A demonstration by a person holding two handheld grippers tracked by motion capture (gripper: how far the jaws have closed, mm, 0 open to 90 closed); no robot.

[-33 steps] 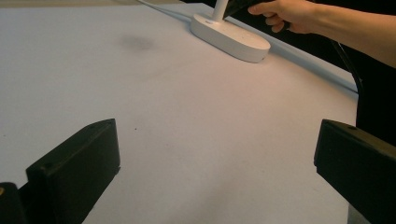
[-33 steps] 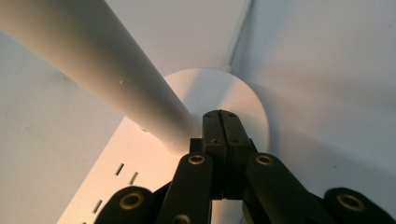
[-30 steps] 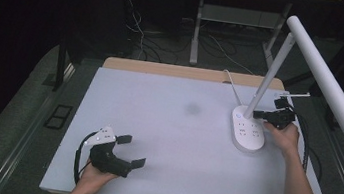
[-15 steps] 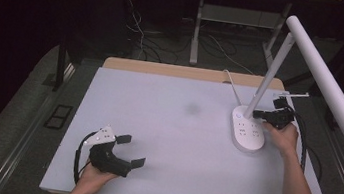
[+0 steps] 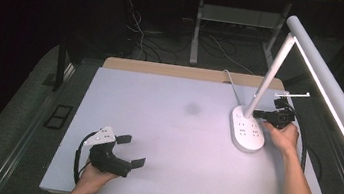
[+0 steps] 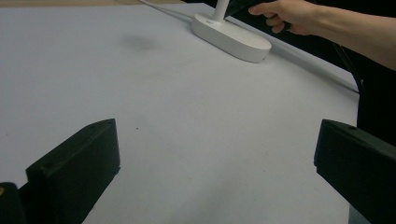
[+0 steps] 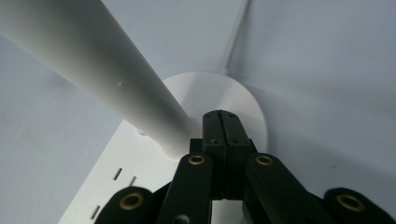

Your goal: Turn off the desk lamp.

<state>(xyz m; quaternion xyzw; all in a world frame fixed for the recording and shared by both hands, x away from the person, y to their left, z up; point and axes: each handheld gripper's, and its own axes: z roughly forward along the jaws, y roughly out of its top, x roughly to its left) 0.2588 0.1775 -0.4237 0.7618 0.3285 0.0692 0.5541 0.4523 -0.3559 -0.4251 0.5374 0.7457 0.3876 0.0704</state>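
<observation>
High view: unlabelled white lamp

A lab-like workspace: white table, desk lamp, cables on dark floor

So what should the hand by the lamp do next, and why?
Probably press the closed tip down a little onto the lamp base. The right gripper has its jaws shut with nothing between them, and its tip sits right at the foot of the lamp's pole, near where a button might be. The left gripper rests open, far across the table.
</observation>
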